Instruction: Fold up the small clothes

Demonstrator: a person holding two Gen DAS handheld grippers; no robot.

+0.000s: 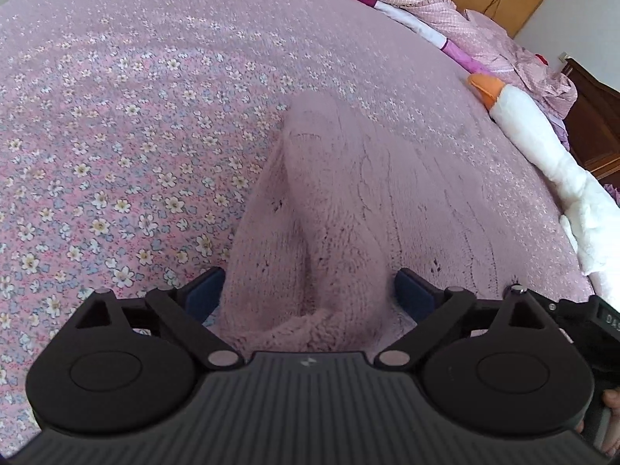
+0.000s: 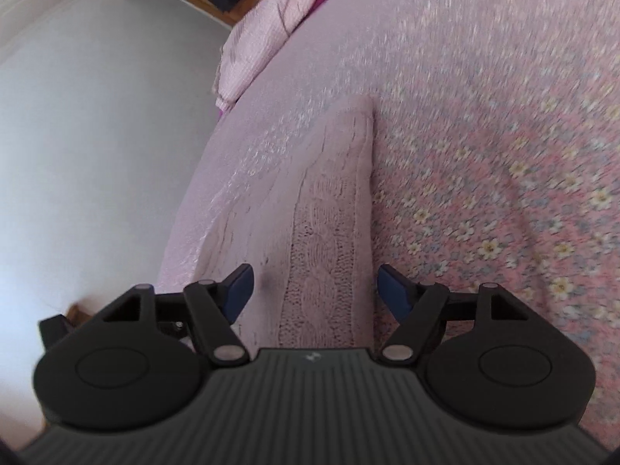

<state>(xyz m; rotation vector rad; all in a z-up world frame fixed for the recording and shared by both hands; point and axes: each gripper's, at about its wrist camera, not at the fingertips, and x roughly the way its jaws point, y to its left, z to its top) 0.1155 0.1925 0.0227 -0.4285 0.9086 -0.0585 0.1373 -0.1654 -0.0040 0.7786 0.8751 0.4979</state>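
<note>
A pink cable-knit garment [image 1: 348,193] lies on the floral bedspread [image 1: 116,155]. In the left wrist view my left gripper [image 1: 308,292] is open, and a bunched fold of the knit rises between its blue pads [image 1: 205,294]. In the right wrist view the same knit [image 2: 321,232] runs as a long strip away from me, and my right gripper [image 2: 316,290] is open with the strip's near end between its blue pads [image 2: 393,290]. The pads stand apart from the cloth on both sides. The right wrist view is motion-blurred.
A white plush goose [image 1: 542,147] with an orange beak lies at the right edge of the bed. A crumpled pink quilt [image 1: 445,7] is piled at the far side. The bed's edge and a grey floor [image 2: 97,155] are left of the right gripper.
</note>
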